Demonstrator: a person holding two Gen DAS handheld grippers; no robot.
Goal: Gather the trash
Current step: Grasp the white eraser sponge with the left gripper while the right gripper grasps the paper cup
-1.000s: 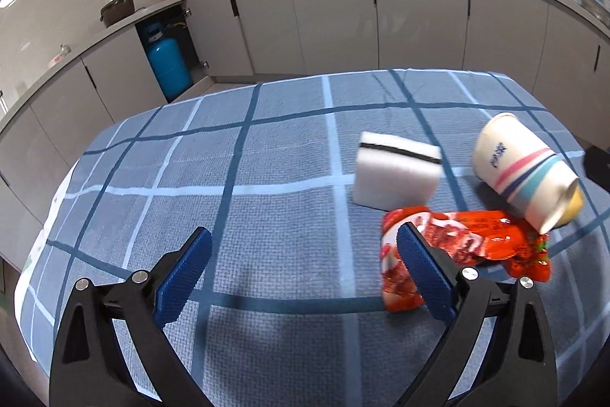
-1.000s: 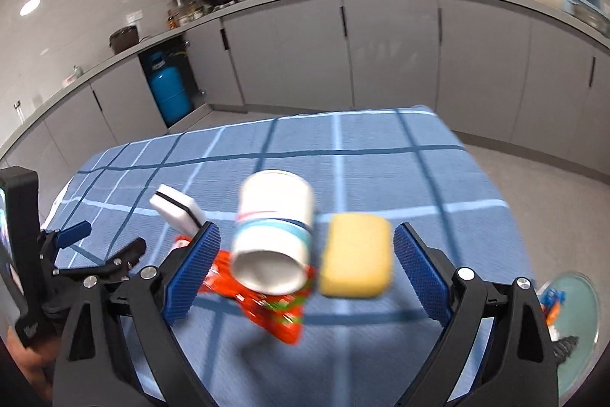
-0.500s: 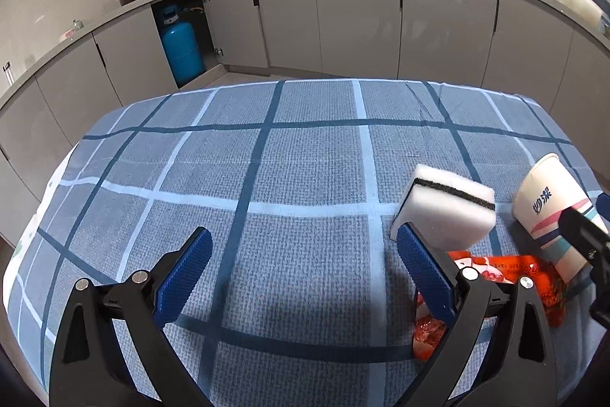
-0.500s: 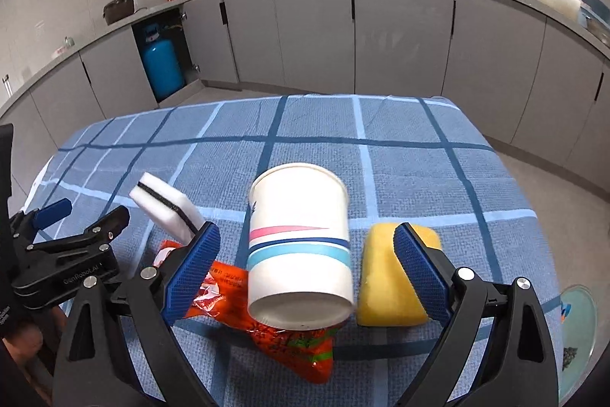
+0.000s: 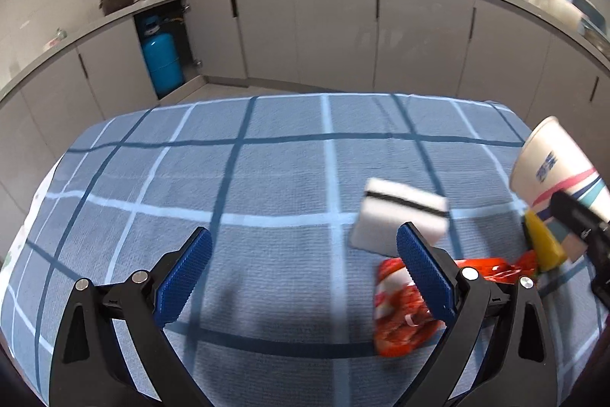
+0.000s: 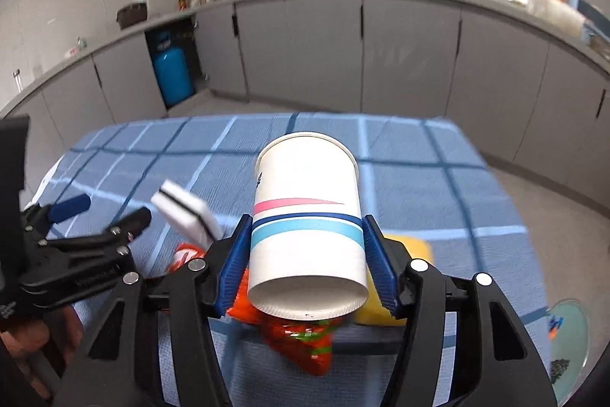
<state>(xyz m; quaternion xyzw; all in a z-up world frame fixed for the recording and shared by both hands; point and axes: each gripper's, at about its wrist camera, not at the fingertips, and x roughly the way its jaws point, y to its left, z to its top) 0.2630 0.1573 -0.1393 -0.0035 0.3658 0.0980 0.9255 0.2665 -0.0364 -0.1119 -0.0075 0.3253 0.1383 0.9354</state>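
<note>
Right wrist view: we see the right gripper point(image 6: 307, 256) closing its jaws on the paper cup point(image 6: 307, 216). A second earlier the cup lay loose between jaws spread wide; now both blue pads point(image 6: 233, 264) lie flat against its striped wall, one on each side, with the open mouth turned toward the camera. We judge that the first piece of trash is being secured, and that a lift and a carry to a bin come next; no bin can be identified with certainty in either view.

Beneath and behind the cup lie the red snack wrapper point(image 6: 305, 342) and the yellow sponge point(image 6: 400, 256), both on the checked blue cloth of the worktop point(image 6: 438, 185). The white sponge with a dark stripe point(image 6: 187, 212) rests just to the left of the cup. We take the wrapper for trash yet to be collected; whether the sponges count is unclear.

Left wrist view: the left gripper point(image 5: 305, 273) hovers above the cloth with its jaws wide apart and nothing between them. The wrapper lies partly behind its right-hand finger, and the cup shows at the picture's right edge.

Pose: both grippers point forward and downward at the worktop. A hand point(image 6: 34, 338) holding the left tool shows at the lower left of the right wrist view.
</note>
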